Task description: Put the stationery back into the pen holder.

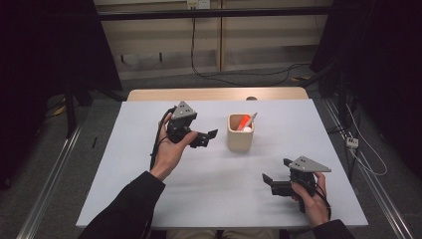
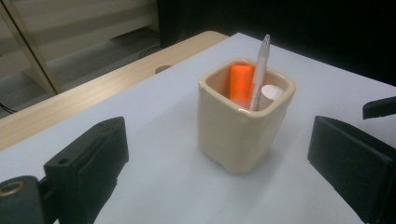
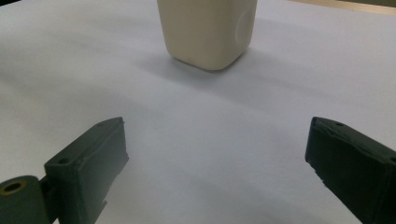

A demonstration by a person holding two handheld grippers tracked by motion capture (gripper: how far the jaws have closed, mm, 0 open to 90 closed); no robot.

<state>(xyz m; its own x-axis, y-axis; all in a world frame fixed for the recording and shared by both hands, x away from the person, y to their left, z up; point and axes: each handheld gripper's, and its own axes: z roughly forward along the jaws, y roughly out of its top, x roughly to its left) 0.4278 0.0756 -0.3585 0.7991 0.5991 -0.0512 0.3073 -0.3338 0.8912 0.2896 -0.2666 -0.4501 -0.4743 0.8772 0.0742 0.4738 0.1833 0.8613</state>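
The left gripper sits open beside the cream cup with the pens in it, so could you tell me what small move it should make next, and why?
Probably ease the left gripper a little away from the cup. Its jaws are wide and empty, while the white pen, the orange marker and a white round-topped item already stand inside. The right gripper rests open, apart from it.

A cream square cup [image 2: 240, 123] stands upright on the white bench [image 2: 154, 121]. Inside it an orange marker [image 2: 241, 84] sits toward the far wall, a white pen [image 2: 259, 70] leans up past the rim just beside the marker, and a white round-ended thing [image 2: 271, 92] lies next to the pen. The left tool [image 2: 219, 163] has its jaws wide apart, nearer the camera than the cup, nothing between them.
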